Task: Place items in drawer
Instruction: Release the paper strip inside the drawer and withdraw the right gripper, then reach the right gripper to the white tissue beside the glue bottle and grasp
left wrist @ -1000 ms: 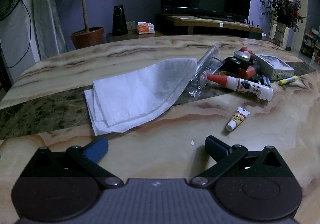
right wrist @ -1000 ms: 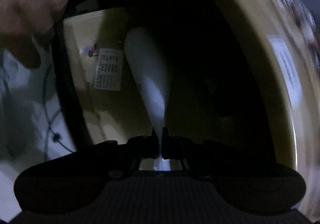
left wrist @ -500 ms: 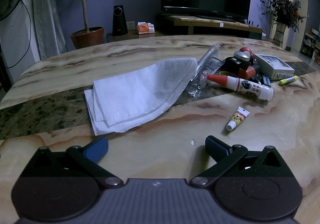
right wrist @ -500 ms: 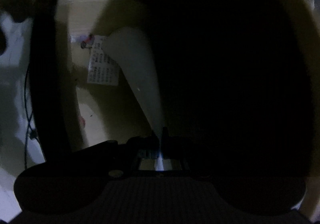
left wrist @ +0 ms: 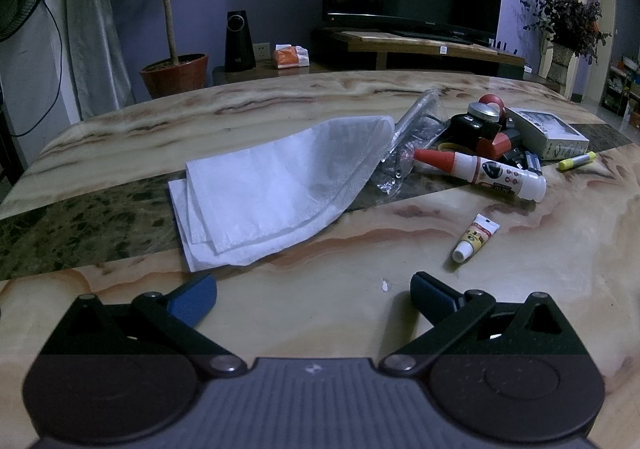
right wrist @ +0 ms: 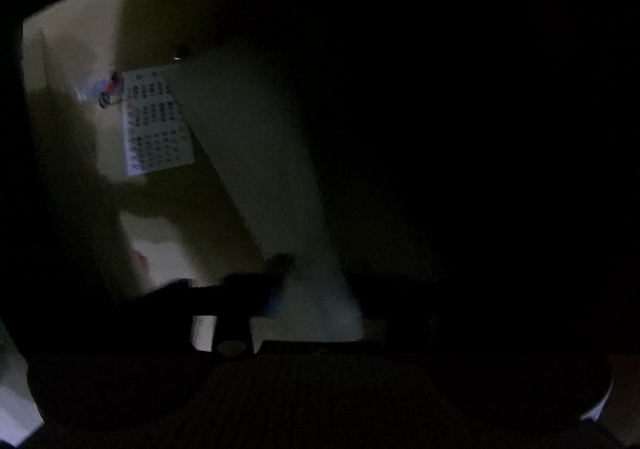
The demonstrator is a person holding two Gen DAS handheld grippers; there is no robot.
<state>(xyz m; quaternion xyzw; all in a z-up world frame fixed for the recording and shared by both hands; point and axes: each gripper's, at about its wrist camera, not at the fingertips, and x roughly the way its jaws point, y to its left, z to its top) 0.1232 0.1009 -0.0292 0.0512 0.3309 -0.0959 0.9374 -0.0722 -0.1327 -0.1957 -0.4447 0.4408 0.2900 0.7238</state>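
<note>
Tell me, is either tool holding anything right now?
The left tool is open over the table, holding nothing. The right tool has just been opening, with the near end of a white cloth between its jaws; the grip looks released.

A marble-patterned table point(left wrist: 280, 313) in cream and brown, crossed by a dark green speckled band, carries everything. A folded white cloth point(left wrist: 276, 185) lies across the band near the middle. Just right of it lies a crumpled clear plastic bag point(left wrist: 404, 145). Next comes a white glue bottle point(left wrist: 480, 171) with an orange cap, lying on its side against a small heap of dark and red objects too cluttered to tell apart. A grey box point(left wrist: 548, 133) sits behind, a yellow marker point(left wrist: 576, 161) beside it. A small tube point(left wrist: 476, 237) lies alone nearer the front.
</note>
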